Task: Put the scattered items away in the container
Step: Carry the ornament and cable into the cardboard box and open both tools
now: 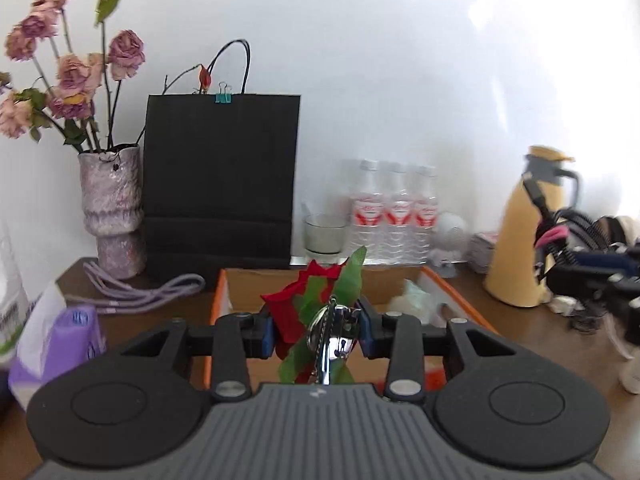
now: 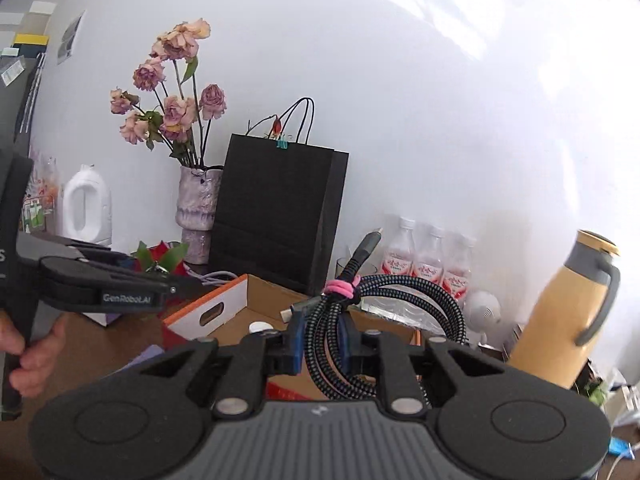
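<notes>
My left gripper (image 1: 317, 330) is shut on a keychain (image 1: 330, 330) with red and green fabric leaves and metal rings, held above the open cardboard box (image 1: 256, 280) with orange edges. White items (image 1: 412, 300) lie in the box's far right corner. My right gripper (image 2: 323, 346) is shut on a coiled black braided cable (image 2: 356, 336) bound with a pink tie, held over the box (image 2: 224, 308). The left gripper with the keychain (image 2: 160, 258) shows at the left of the right wrist view.
A black paper bag (image 1: 220, 180), a vase of dried roses (image 1: 114, 208), a glass (image 1: 324, 234), three water bottles (image 1: 394, 212) and a yellow flask (image 1: 524, 232) stand behind the box. A lilac cord (image 1: 140, 288) and a purple pack (image 1: 68, 336) lie at the left.
</notes>
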The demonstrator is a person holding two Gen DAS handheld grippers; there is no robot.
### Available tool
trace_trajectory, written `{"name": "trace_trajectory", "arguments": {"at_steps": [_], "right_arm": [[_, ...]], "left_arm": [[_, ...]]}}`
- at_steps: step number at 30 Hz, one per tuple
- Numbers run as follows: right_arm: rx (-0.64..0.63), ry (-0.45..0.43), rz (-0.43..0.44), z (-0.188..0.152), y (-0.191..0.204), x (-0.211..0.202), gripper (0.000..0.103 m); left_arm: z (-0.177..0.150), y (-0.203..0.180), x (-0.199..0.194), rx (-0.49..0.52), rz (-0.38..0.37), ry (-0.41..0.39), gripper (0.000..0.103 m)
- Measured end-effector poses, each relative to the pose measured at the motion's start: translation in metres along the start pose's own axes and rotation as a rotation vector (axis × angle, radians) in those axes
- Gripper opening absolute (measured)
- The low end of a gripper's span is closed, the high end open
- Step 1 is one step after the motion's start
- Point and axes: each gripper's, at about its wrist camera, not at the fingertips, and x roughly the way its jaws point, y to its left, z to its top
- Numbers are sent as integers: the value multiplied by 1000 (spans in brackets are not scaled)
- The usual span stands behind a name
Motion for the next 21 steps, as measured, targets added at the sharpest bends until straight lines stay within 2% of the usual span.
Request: {"name": "trace_trajectory", "arguments": {"at_steps": [4,6,8,12,15,18,21], "right_arm": [[-15,80,71,28,-15,75,16],[43,146,140,32,-26,124,16],[79,209,199,23,-27,174,16],[153,369,284,7,-32,256,16],[112,459,271,-3,-24,296,16],[83,555,251,-17,-23,326,16],[45,610,221,-28,-23,342,19]], "left_arm": [[22,25,81,-36,21,127,39],[25,30,121,-30,79,177,39],[25,34,159,4,123,224,39],[16,35,226,52,129,390,39],[5,35,262,88,97,478,41],[-3,38,277,116,94,529,42],[-2,40,274,98,50,535,53]]}}
